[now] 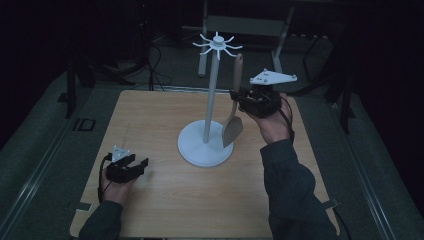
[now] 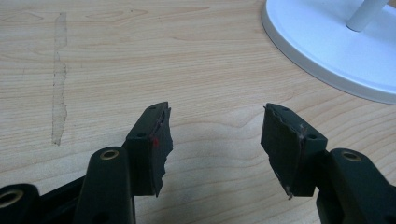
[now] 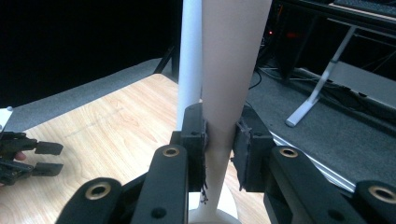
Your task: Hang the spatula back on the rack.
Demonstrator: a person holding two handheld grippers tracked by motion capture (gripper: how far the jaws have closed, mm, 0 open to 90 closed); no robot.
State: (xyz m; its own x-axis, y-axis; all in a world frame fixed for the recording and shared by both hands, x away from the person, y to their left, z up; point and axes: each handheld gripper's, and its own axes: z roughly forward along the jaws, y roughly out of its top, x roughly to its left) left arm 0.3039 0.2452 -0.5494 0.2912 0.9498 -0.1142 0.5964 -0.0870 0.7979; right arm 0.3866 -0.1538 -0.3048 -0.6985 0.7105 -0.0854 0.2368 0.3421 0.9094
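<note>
The right gripper [image 1: 239, 100] pinches the wooden spatula [image 1: 234, 112] by its handle, long axis upright, its top just below the hooks [image 1: 218, 45] of the white stand [image 1: 206, 145]. The left gripper [image 1: 131, 167] rests on the table [image 1: 165, 200], jaws spread and empty. No writing is readable.

High view is dim and underexposed: only the wooden table [image 1: 165, 200] and the white stand [image 1: 206, 145] read clearly, surroundings fall to near black, and there's mild softness and noise throughout. Left gripper view is evenly and brightly lit, wood grain sharp, soft shadows under the jaws, slight glare on the stand's base [image 2: 327, 46], near jaw parts a bit soft. Right gripper view has a washed-out, blurred spatula handle [image 3: 231, 70] close to the lens, black upper left corner, and a sharper background.
</note>
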